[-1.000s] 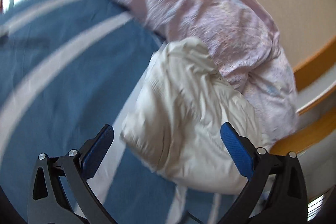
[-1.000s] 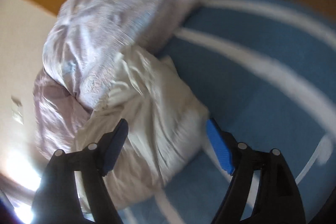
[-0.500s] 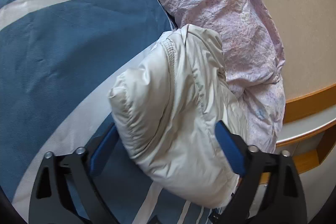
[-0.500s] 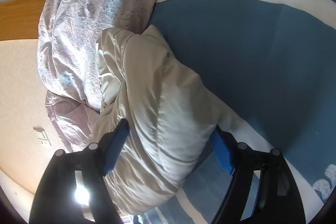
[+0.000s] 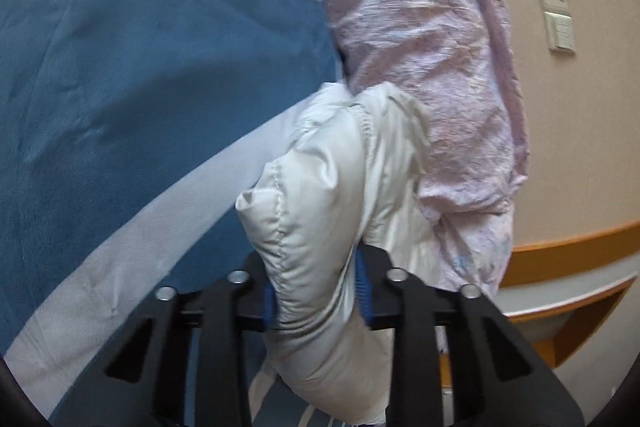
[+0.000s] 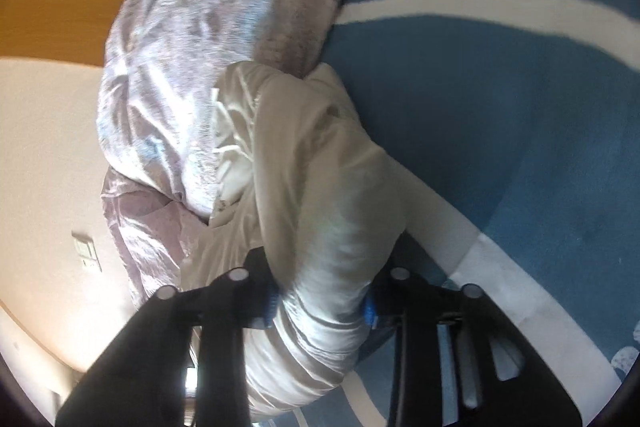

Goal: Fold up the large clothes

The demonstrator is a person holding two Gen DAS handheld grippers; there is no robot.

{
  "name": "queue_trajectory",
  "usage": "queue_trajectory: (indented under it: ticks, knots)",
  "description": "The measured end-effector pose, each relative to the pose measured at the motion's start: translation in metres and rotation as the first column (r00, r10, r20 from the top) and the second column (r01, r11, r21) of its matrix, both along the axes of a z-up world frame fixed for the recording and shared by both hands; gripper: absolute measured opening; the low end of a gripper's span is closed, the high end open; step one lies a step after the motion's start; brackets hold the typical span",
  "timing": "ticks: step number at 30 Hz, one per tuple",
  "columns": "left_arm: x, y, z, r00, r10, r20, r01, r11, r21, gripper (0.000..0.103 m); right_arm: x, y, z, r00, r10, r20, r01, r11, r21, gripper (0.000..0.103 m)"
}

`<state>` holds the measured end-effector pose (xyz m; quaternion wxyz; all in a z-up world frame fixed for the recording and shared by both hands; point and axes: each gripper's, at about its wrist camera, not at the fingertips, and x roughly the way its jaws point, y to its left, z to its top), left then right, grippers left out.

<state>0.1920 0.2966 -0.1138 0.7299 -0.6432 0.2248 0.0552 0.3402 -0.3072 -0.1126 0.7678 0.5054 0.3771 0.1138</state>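
Observation:
A puffy cream-white padded jacket point(image 5: 332, 195) lies bunched on a blue bedspread with white stripes point(image 5: 140, 75), against a crumpled pink quilt point(image 5: 432, 39). My left gripper point(image 5: 318, 293) is shut on a thick fold of the jacket; its blue pads squeeze the padding from both sides. In the right wrist view my right gripper point(image 6: 320, 301) is shut on another bulging part of the same jacket point(image 6: 316, 163), beside the quilt point(image 6: 224, 27) and the bedspread point(image 6: 500, 107). The jacket hides both grippers' fingertips.
A beige wall with a socket and a switch point(image 5: 558, 15) stands past the quilt. A wooden-edged shelf or bedside unit point(image 5: 568, 279) sits at the bed's right edge. The wall switch point(image 6: 86, 251) also shows in the right wrist view.
Both grippers were open around the jacket and have closed on it. Both have moved in closer, and the padding bulges between the pads.

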Motion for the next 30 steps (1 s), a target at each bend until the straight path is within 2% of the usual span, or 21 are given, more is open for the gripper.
queue_trajectory:
  ticks: [4, 10, 17, 21, 24, 26, 27, 29, 30]
  knots:
    - [-0.003, 0.002, 0.020, 0.999, -0.013, 0.049, 0.011, 0.999, 0.044, 0.020, -0.008, 0.005, 0.021, 0.998, 0.026, 0.059, -0.024, 0.999, -0.037, 0.025]
    - [-0.028, 0.006, 0.036, 0.997, -0.033, 0.075, 0.027, 0.997, 0.074, 0.020, -0.031, 0.003, 0.040, 0.992, 0.081, 0.094, -0.076, 0.995, -0.064, 0.024]
    - [-0.088, 0.016, 0.030, 0.996, -0.046, 0.070, 0.042, 0.997, 0.062, 0.020, -0.085, -0.002, 0.037, 0.980, 0.180, 0.090, -0.169, 0.978, -0.120, 0.024]
    - [-0.125, 0.016, 0.026, 0.998, -0.040, 0.050, 0.036, 0.996, 0.086, 0.020, -0.116, -0.007, 0.030, 0.973, 0.218, 0.074, -0.205, 0.968, -0.146, 0.025]
    - [-0.143, 0.008, 0.025, 0.999, -0.036, 0.025, 0.032, 0.988, 0.148, 0.021, -0.128, -0.006, 0.032, 0.973, 0.225, 0.040, -0.209, 0.947, -0.243, 0.034]
    - [-0.145, 0.004, 0.022, 0.999, -0.030, 0.014, 0.027, 0.983, 0.183, 0.025, -0.131, -0.008, 0.033, 0.980, 0.197, 0.022, -0.181, 0.935, -0.306, 0.048]
    - [-0.146, 0.004, 0.020, 1.000, -0.021, 0.000, 0.021, 0.980, 0.199, 0.029, -0.132, -0.009, 0.035, 0.984, 0.180, 0.017, -0.164, 0.928, -0.336, 0.051]
    - [-0.146, 0.002, 0.018, 1.000, -0.009, -0.016, 0.013, 0.974, 0.225, 0.040, -0.137, -0.007, 0.050, 0.994, 0.094, 0.047, -0.061, 0.878, -0.475, 0.065]
    - [-0.146, 0.002, 0.018, 1.000, -0.003, -0.028, 0.010, 0.969, 0.247, 0.051, -0.142, -0.006, 0.058, 0.995, 0.057, 0.078, -0.006, 0.840, -0.543, 0.066]
